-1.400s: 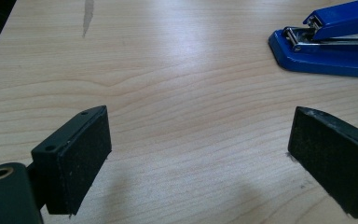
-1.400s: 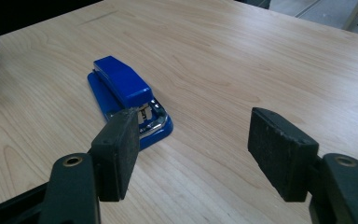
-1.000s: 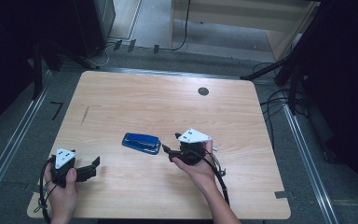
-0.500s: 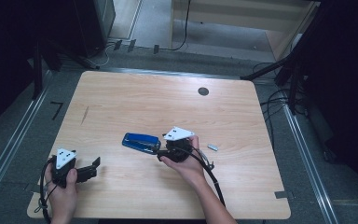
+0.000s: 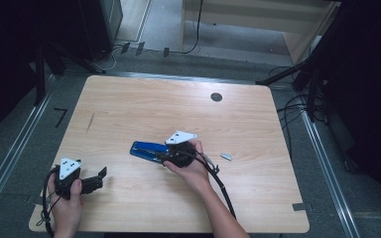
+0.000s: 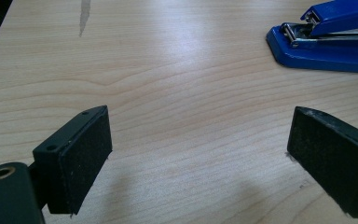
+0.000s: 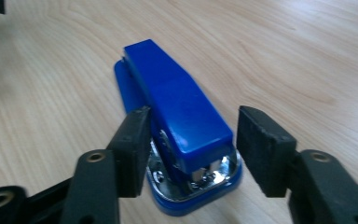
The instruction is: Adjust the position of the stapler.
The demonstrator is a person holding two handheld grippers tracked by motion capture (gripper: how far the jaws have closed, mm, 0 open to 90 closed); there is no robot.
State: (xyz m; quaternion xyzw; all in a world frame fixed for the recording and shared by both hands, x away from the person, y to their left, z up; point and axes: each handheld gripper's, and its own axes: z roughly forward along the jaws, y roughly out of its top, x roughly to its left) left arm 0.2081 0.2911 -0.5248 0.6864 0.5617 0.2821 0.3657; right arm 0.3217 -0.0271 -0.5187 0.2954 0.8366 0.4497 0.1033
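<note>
A blue stapler (image 5: 146,150) lies flat on the wooden table (image 5: 178,109), a little left of its middle. My right gripper (image 5: 164,157) has come up to the stapler's right end. In the right gripper view the two pads stand on either side of the stapler (image 7: 177,107) at its hinged metal end, and the right gripper (image 7: 191,140) has just been closing on it. A thin gap still shows at the right pad (image 7: 261,149). My left gripper (image 5: 99,177) rests open near the front left corner, with bare wood between its jaws (image 6: 198,154) and the stapler (image 6: 326,42) farther off.
A small grey metal piece (image 5: 226,156) lies on the table right of the right hand. A round black grommet (image 5: 216,97) sits near the far edge. Cables trail off the table's right side. Dark stands and a cabinet surround the table.
The right hand has moved left across the table to the stapler, and its jaws now straddle the stapler's end and stand narrower. The left hand and gripper have kept still.
</note>
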